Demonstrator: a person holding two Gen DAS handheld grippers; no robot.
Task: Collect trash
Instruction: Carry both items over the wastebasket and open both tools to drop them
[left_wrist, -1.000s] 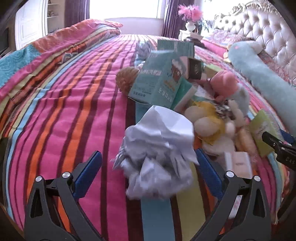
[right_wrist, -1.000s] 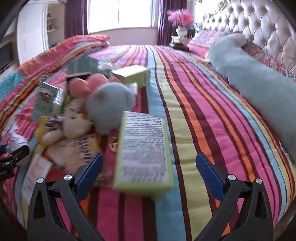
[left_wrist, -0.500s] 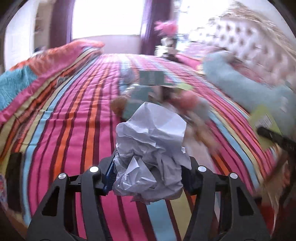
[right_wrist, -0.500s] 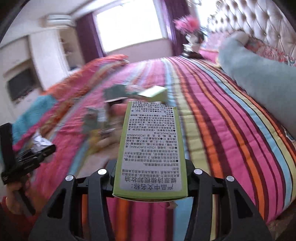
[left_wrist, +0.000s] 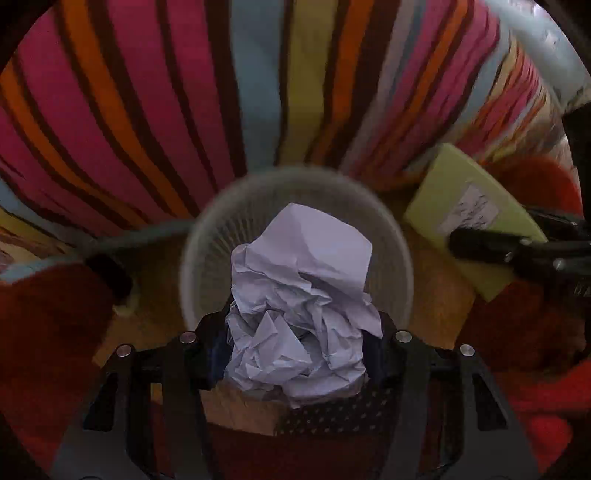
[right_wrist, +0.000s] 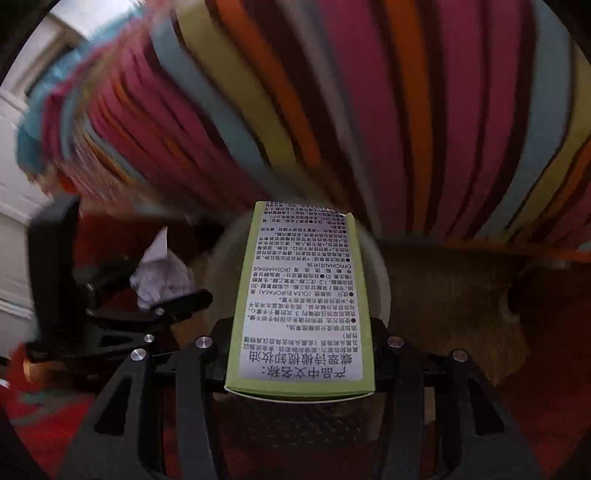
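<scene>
My left gripper (left_wrist: 299, 354) is shut on a crumpled white paper ball (left_wrist: 299, 306) and holds it over a round white slatted wastebasket (left_wrist: 207, 236) on the floor beside the bed. My right gripper (right_wrist: 299, 354) is shut on a flat green box (right_wrist: 301, 299) with a printed white label, held over the same basket (right_wrist: 380, 280). The box also shows in the left wrist view (left_wrist: 469, 214), to the right of the basket. The paper ball shows in the right wrist view (right_wrist: 159, 277), to the left.
The striped bedspread (left_wrist: 258, 92) hangs down behind the basket. The floor has wood (left_wrist: 436, 295) and a red rug (left_wrist: 48, 332). A pale blue pillow (left_wrist: 546, 37) is at the top right.
Both grippers, each shut on its item, have swung from above the bed down to the floor side. They now point at the wastebasket.
</scene>
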